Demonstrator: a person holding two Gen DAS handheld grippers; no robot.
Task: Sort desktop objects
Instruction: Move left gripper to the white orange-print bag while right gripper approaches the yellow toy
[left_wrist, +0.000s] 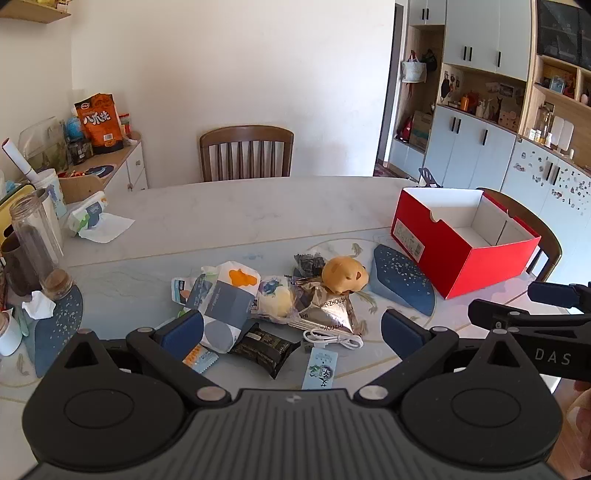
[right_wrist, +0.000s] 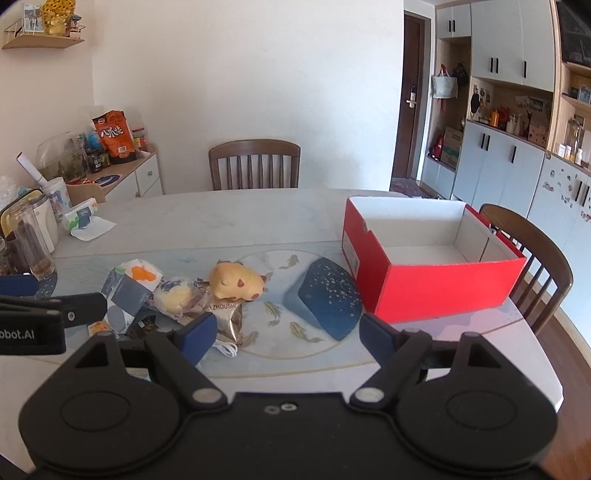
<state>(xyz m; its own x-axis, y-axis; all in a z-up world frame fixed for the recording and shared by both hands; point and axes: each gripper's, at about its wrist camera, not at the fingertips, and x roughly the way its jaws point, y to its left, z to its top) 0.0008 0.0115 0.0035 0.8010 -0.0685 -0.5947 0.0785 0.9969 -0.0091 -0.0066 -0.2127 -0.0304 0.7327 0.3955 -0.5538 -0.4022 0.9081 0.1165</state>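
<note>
- Left wrist view: the heap of snack packets (left_wrist: 240, 295), with a tan plush toy (left_wrist: 345, 275) and a white coiled cable (left_wrist: 332, 338), lies mid-tabletop (left_wrist: 229, 218); the left tool (left_wrist: 291, 330) hangs wide and empty above it.
- Right wrist view: the open red cardboard box (right_wrist: 436, 284) stands right of the heap, beside a dark-blue speckled pad (right_wrist: 327, 299); the right tool (right_wrist: 288, 334) gapes wide, holding nothing.

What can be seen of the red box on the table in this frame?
The red box is an open, lidless cardboard carton, red outside and white inside, apparently empty as far as its interior shows. A pale printed label sits on its short end, below a small notch in the rim. It stands upright and flat on the table, right of the pile of snack packets. A dark blue speckled mat lies beside its near corner, close or touching. A wooden chair stands behind it. Neither claw touches it.
</note>
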